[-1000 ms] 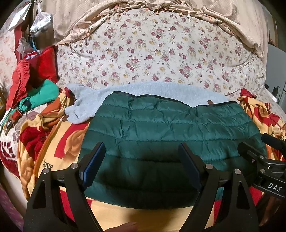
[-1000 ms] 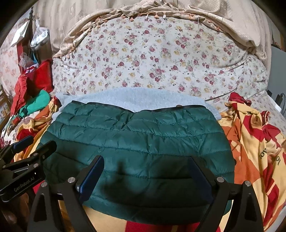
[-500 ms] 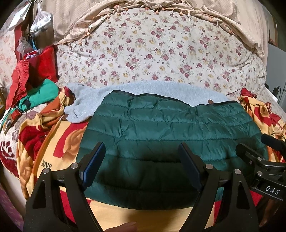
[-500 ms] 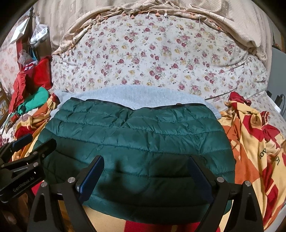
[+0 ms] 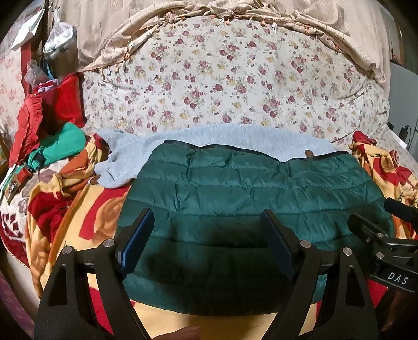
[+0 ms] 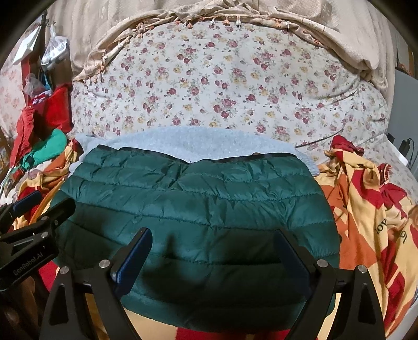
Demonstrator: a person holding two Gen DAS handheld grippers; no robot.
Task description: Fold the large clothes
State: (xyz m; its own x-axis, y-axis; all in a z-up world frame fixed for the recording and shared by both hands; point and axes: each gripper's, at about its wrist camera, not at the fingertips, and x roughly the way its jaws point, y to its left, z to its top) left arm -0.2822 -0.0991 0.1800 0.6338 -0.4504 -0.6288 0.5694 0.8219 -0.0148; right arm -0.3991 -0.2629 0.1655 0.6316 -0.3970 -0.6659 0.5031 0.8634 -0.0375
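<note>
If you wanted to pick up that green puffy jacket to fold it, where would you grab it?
Probably the near rounded edge of the green quilted jacket, coming in low from the front. That edge lies free on the patterned blanket, and both hand-held grippers are open just before it.

Bed covered by yellow-red blanket [image 6: 365,209]. Behind it, big floral quilt [image 5: 222,86] piled high, beige fringed cloth [image 5: 326,23] draped over top. Red and green clothes [image 5: 47,130] heaped at left. Warm dim indoor light.
</note>
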